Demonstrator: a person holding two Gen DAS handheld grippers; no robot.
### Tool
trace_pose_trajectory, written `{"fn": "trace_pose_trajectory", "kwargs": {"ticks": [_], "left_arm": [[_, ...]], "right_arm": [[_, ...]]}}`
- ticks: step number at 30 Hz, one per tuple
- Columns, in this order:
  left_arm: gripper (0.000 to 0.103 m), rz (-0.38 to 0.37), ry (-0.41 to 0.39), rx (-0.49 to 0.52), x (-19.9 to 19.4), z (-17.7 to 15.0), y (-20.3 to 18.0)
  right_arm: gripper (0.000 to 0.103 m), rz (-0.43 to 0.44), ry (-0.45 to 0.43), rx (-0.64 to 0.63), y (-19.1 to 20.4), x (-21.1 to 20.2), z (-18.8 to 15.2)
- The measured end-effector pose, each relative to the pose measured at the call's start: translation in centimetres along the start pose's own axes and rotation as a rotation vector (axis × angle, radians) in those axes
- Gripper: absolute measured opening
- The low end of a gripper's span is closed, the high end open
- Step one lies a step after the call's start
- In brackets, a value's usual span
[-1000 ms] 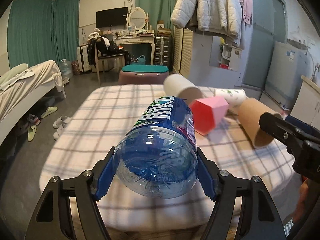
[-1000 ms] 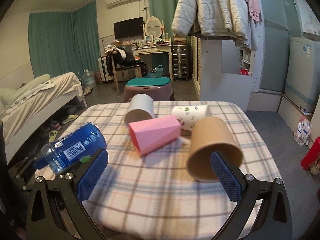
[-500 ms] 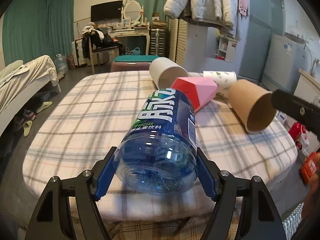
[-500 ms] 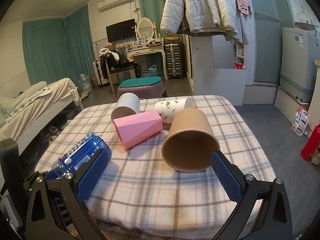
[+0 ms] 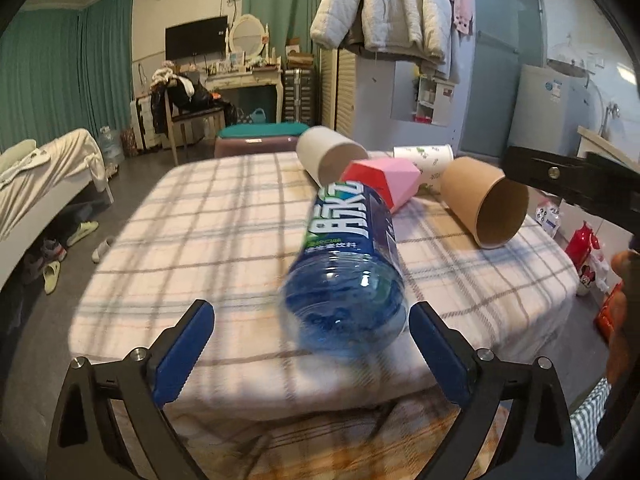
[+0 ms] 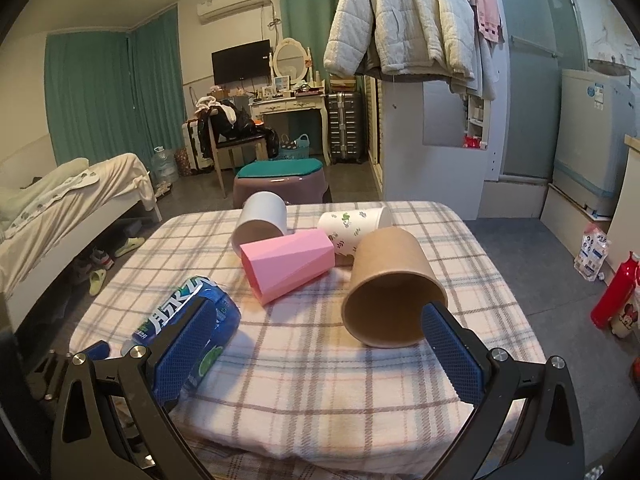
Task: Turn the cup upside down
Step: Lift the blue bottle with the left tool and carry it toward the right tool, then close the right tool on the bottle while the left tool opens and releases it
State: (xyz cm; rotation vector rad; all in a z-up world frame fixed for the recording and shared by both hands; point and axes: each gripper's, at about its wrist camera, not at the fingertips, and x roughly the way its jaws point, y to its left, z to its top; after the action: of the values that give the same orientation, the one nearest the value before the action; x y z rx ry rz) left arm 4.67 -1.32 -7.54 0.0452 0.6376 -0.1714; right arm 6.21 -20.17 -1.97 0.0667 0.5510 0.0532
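4 cups lie on their sides: 1 brown cup, 1 pink cup, 1 white cup and 1 printed cup. 1 blue bottle lies on the counter.

Blue bottle, pink cup, brown cup — plaid cloth

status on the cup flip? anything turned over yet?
Done: no flips. The brown cup, pink cup, white cup and printed cup all lie on their sides on the checked table. In hand: nothing; the left gripper is open beside the blue bottle, and the right gripper is open near the brown cup. Left: grasp and invert.
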Motion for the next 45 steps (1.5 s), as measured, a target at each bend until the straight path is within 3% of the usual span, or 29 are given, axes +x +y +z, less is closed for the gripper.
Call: {"fn": "trace_pose_trajectory", "kwargs": {"ticks": [5, 10, 14, 22, 31, 34, 38, 43, 45], "left_arm": [[0.103, 0.016, -0.074, -0.014, -3.0, 0.2, 3.3], [0.103, 0.081, -0.159, -0.016, -5.1, 1.1, 7.3], [0.103, 0.11, -0.175, -0.036, -5.3, 1.6, 10.3], [0.103, 0.148, -0.146, -0.077, -4.3, 1.5, 13.5], [0.103, 0.119, -0.12, -0.088, -2.9, 0.7, 14.8], [0.103, 0.111, -0.108, -0.092, -2.4, 0.5, 14.9], [0.103, 0.11, -0.099, -0.097, -2.0, 0.2, 15.4], [0.103, 0.114, -0.085, -0.107, -1.7, -0.1, 15.7], [0.103, 0.114, -0.083, -0.11, -1.7, -0.1, 15.8]], "right_arm": [[0.103, -0.019, -0.012, -0.008, 2.2, -0.8, 0.2], [0.103, -0.031, 0.014, -0.033, 5.6, -0.8, -0.9], [0.103, -0.03, 0.05, -0.034, 8.1, -0.3, -2.3], [0.103, -0.031, 0.137, -0.015, 12.2, 2.6, -5.2], [0.102, -0.072, 0.164, 0.009, 13.2, 4.9, -6.3], [0.092, -0.07, 0.176, 0.007, 13.4, 5.5, -6.4], [0.089, -0.069, 0.177, 0.024, 13.3, 6.1, -6.5], [0.074, -0.06, 0.165, 0.01, 13.5, 6.1, -6.1], [0.074, -0.059, 0.158, 0.003, 13.5, 5.7, -5.9]]}}
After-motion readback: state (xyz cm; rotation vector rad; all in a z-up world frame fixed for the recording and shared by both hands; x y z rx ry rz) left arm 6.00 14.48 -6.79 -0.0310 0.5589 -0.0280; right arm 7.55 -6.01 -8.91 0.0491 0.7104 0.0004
